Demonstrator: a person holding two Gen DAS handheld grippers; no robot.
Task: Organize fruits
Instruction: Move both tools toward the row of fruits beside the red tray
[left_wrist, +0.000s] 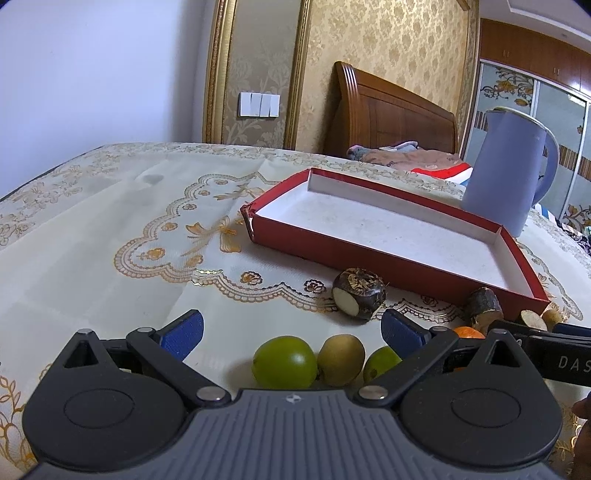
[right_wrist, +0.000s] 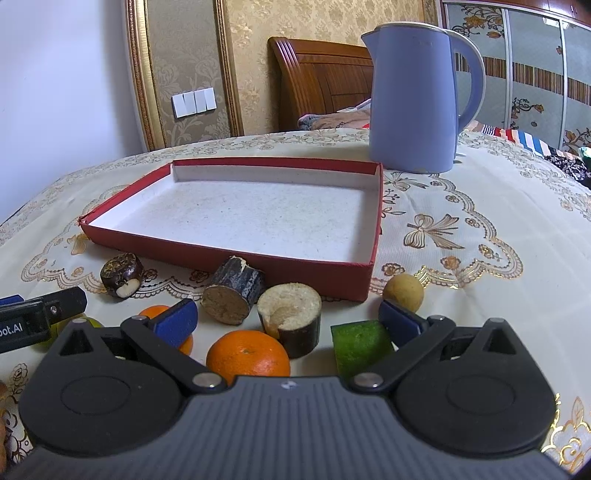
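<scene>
Red tray sits empty; all fruit lies loose along its near wall, likely staged for loading. Left gripper gapes wide over green fruits. Right gripper spread, nothing held, above orange.

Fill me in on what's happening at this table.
A person holds a claw in each hand over a cream embroidered tablecloth, sorting fruit. Both the left claw and the right claw are open and hold nothing. The shallow red cardboard tray contains nothing yet. Green round fruits, an orange mandarin, dark cut sugarcane pieces and a green cut chunk lie loose in front of it. A blue kettle stands behind.
</scene>
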